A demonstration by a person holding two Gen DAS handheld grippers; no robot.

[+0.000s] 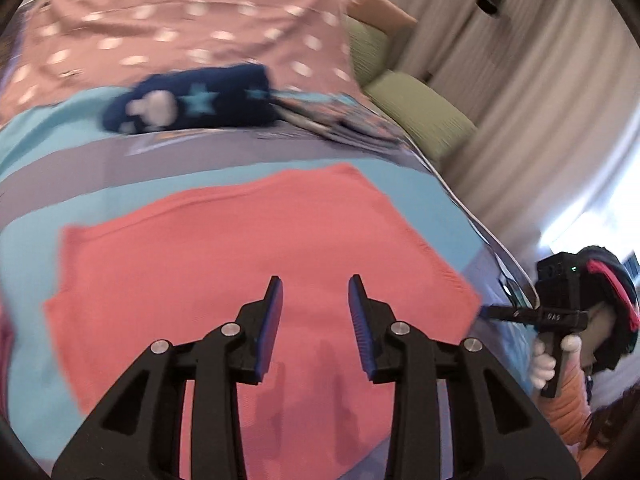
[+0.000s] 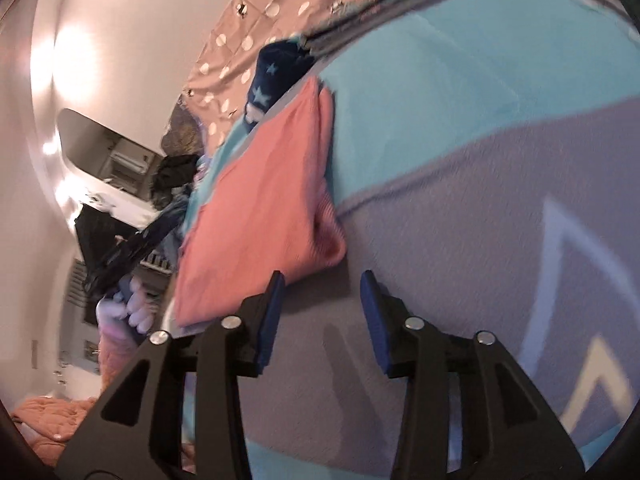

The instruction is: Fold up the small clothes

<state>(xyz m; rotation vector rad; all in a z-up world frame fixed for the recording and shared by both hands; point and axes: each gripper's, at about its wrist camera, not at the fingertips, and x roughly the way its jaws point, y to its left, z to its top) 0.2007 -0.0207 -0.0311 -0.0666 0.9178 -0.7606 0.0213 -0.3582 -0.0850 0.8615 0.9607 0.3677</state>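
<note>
A coral-pink garment (image 1: 248,248) lies flat and folded on the blue and grey bed cover (image 1: 48,136). My left gripper (image 1: 316,292) is open and empty, hovering over the garment's near part. The right gripper shows in the left wrist view (image 1: 486,312) at the garment's right corner. In the right wrist view the pink garment (image 2: 264,200) lies left of centre, its folded edge showing layers. My right gripper (image 2: 322,286) is open and empty, just off the garment's near corner, over the grey cover (image 2: 460,240).
A navy star-patterned garment (image 1: 192,100) and folded patterned clothes (image 1: 344,116) lie farther back. A pink dotted blanket (image 1: 180,28) covers the far bed. Green cushions (image 1: 420,108) and curtains (image 1: 520,100) stand at right. Dark clothes (image 2: 176,172) pile beyond the bed's left edge.
</note>
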